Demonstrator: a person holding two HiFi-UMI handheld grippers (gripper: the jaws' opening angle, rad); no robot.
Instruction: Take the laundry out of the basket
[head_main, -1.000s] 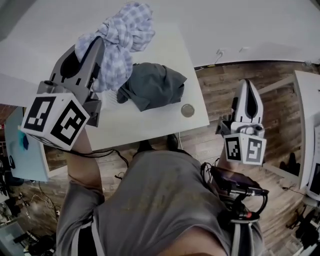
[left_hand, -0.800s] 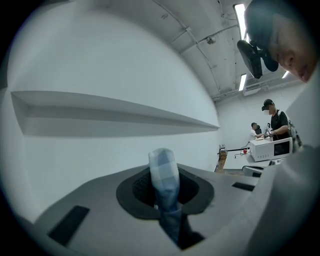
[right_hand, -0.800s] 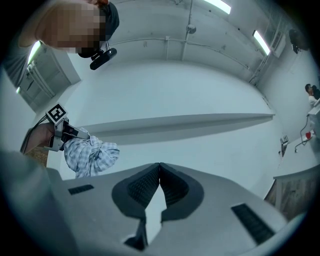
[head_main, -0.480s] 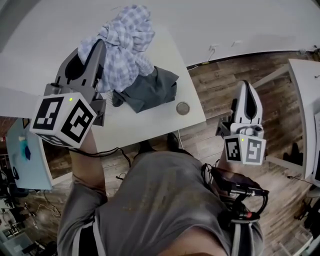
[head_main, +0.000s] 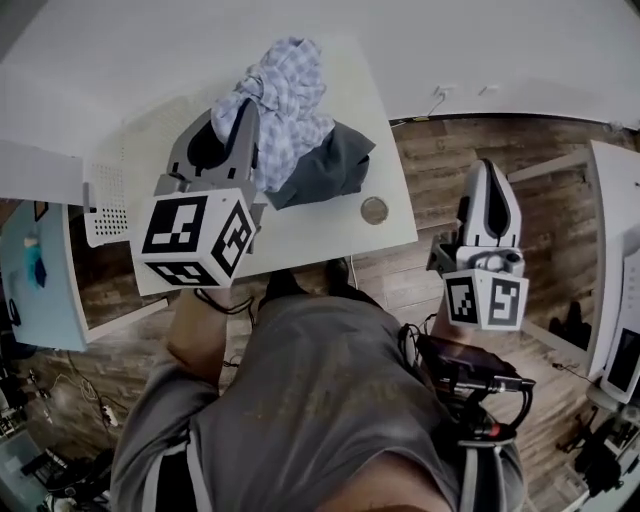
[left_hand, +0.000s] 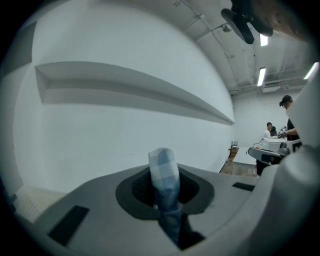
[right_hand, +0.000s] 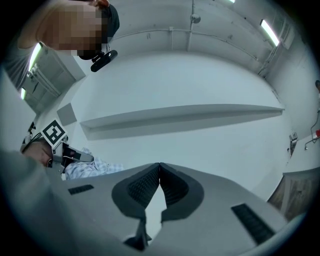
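Note:
My left gripper (head_main: 238, 125) is shut on a blue-and-white checked cloth (head_main: 288, 88), which hangs bunched above the back of the white table (head_main: 310, 232). In the left gripper view a fold of that cloth (left_hand: 164, 172) is pinched between the jaws of the left gripper (left_hand: 165, 197). A dark grey garment (head_main: 335, 165) lies on the table beside it. A white perforated basket (head_main: 106, 205) shows at the table's left. My right gripper (head_main: 488, 172) hangs over the wood floor right of the table. In the right gripper view it (right_hand: 159, 166) is shut with nothing in it.
A small round object (head_main: 374, 210) lies near the table's right front corner. Another white desk (head_main: 618, 230) stands at the far right. Cables and gear hang at my waist (head_main: 470, 375). Two people (left_hand: 286, 112) stand at a bench far off. White wall lies ahead.
The head view has swung, bringing the perforated basket into sight at the left. The left gripper still holds the checked cloth above the table. The right gripper looks slightly higher.

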